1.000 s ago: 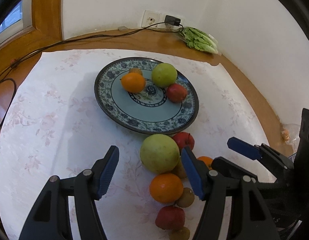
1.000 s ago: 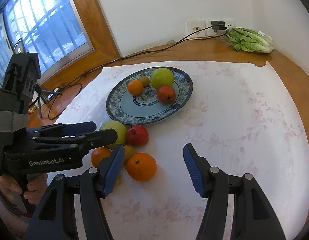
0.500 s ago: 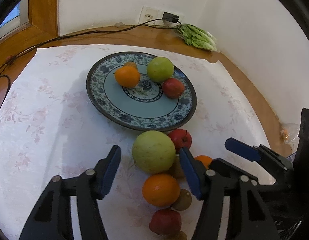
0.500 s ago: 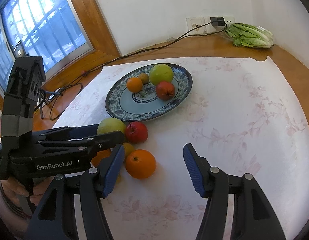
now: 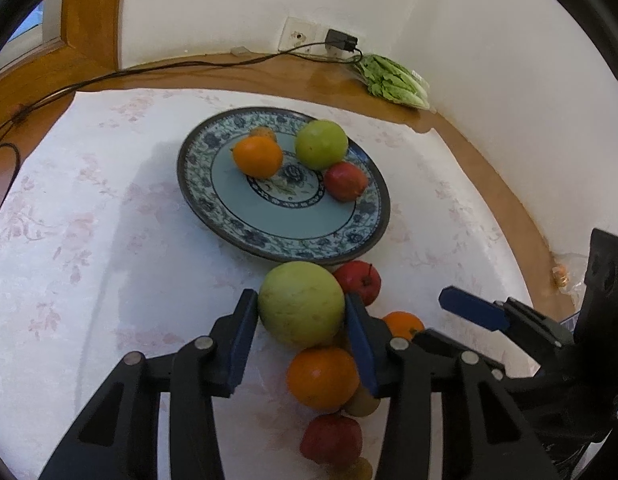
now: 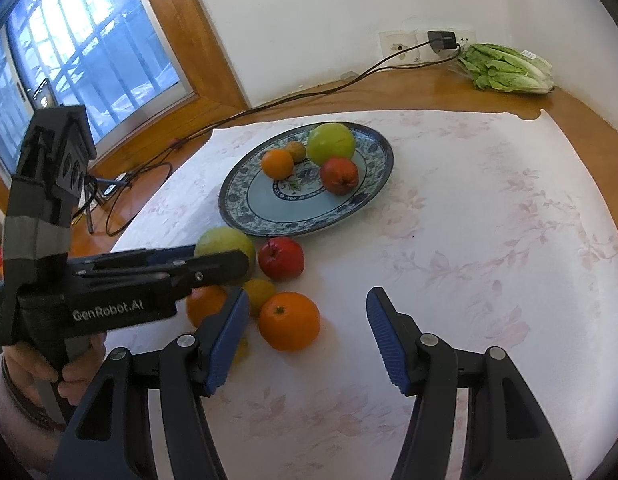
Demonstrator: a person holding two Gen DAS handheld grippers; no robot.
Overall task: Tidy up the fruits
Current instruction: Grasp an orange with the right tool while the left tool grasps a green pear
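Left wrist view shows the left gripper (image 5: 299,328) closing its blue pads on either side of the large pale-green round fruit (image 5: 301,303), which sits on the cloth-covered counter (image 5: 89,240) just short of the blue-and-white patterned plate (image 5: 373,216). Both pads look to touch its widest part, the right place for a smooth, firm, fairly heavy ball; squeezing off-centre would likely squirt it loose. The right gripper (image 6: 305,336) hangs spread and empty near the loose orange (image 6: 289,321)

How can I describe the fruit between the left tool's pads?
Start at the blue patterned plate. Just off its near rim lies a cluster of fruit on the cloth. The one meant is the green fruit: the largest of the cluster, and its only green one.
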